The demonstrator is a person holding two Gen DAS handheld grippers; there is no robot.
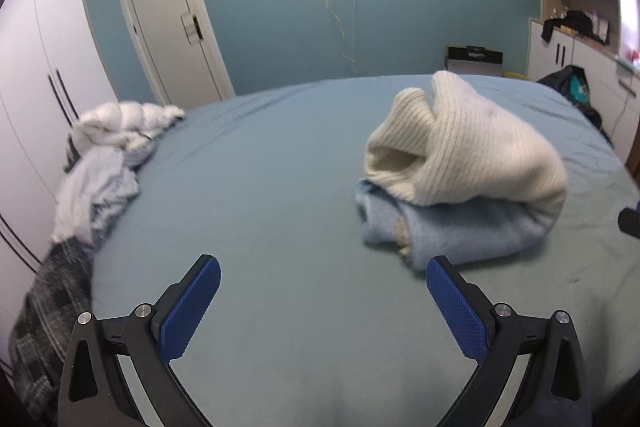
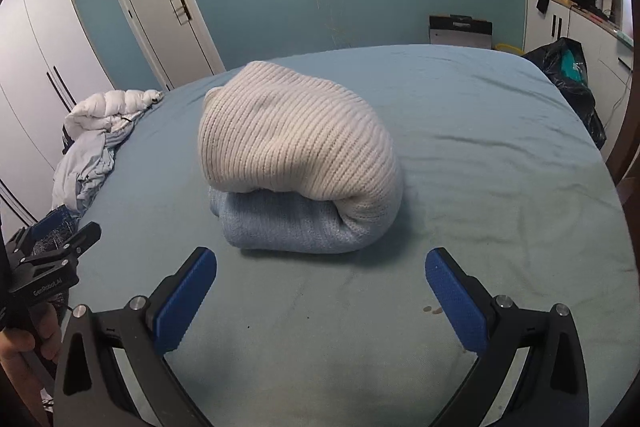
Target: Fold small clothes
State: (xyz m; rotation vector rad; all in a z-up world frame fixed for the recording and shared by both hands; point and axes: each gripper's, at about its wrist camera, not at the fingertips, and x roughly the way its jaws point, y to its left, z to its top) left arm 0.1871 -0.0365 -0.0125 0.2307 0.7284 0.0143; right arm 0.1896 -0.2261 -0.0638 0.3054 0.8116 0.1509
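Note:
A folded cream ribbed knit (image 1: 472, 151) (image 2: 296, 143) lies on top of a folded light blue knit (image 1: 452, 231) (image 2: 296, 223) in the middle of the blue bed (image 1: 280, 187) (image 2: 480, 155). My left gripper (image 1: 323, 275) hovers over the sheet in front and to the left of the stack, jaws wide open and empty. My right gripper (image 2: 321, 267) stands just in front of the stack, also wide open with nothing between its blue pads (image 2: 188, 299). The left gripper's black frame (image 2: 52, 259) shows at the left edge of the right wrist view, held by a hand (image 2: 16, 347).
A pile of unfolded clothes (image 1: 100, 167) (image 2: 96, 143) lies along the bed's left edge: white puffy jacket, pale blue garment, dark checked fabric (image 1: 48, 307). White wardrobes (image 1: 36, 67) stand left, a door (image 1: 172, 23) behind. Cabinets and a black bag (image 2: 572, 79) are at right.

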